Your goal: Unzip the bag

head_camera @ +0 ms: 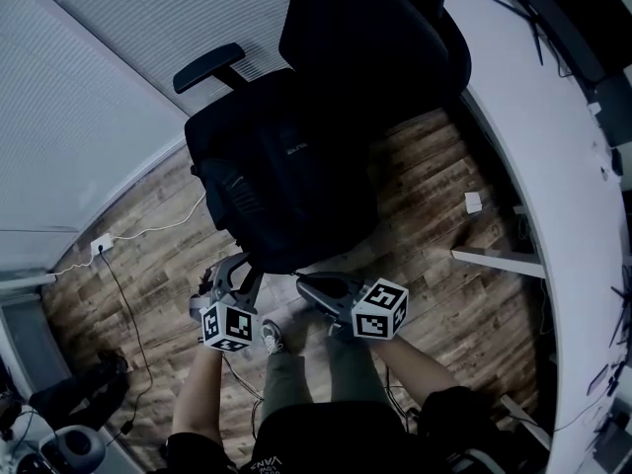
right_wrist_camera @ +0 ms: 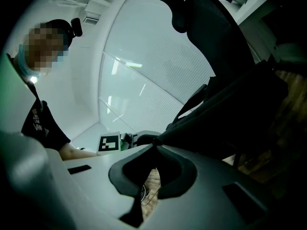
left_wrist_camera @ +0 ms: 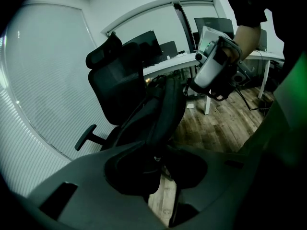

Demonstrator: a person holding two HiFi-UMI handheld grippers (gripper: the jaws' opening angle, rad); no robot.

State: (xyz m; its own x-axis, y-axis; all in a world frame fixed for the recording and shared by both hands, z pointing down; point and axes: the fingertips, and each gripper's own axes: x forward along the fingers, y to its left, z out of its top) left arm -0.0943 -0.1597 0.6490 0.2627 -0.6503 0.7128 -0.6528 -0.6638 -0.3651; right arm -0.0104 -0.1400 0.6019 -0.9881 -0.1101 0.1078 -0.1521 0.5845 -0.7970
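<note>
A black bag [head_camera: 286,166] sits on the seat of a black office chair [head_camera: 375,28]. Both grippers are at the bag's near lower edge. My left gripper [head_camera: 237,265] has a fold of the bag's dark fabric [left_wrist_camera: 168,109] pressed between its pads [left_wrist_camera: 158,159]. My right gripper [head_camera: 304,282] is fully shut, and its tips [right_wrist_camera: 154,147] pinch a thin dark tab where the bag [right_wrist_camera: 230,123] tapers to a point. The two grippers are close together, each visible in the other's gripper view: the right gripper [left_wrist_camera: 213,73] and the left gripper [right_wrist_camera: 132,139].
A white desk [head_camera: 533,117] curves along the right. A wall socket with a white cable [head_camera: 101,245] lies on the wooden floor at the left. A small white block [head_camera: 473,201] is on the floor. The person's legs and shoe [head_camera: 272,336] are below the grippers.
</note>
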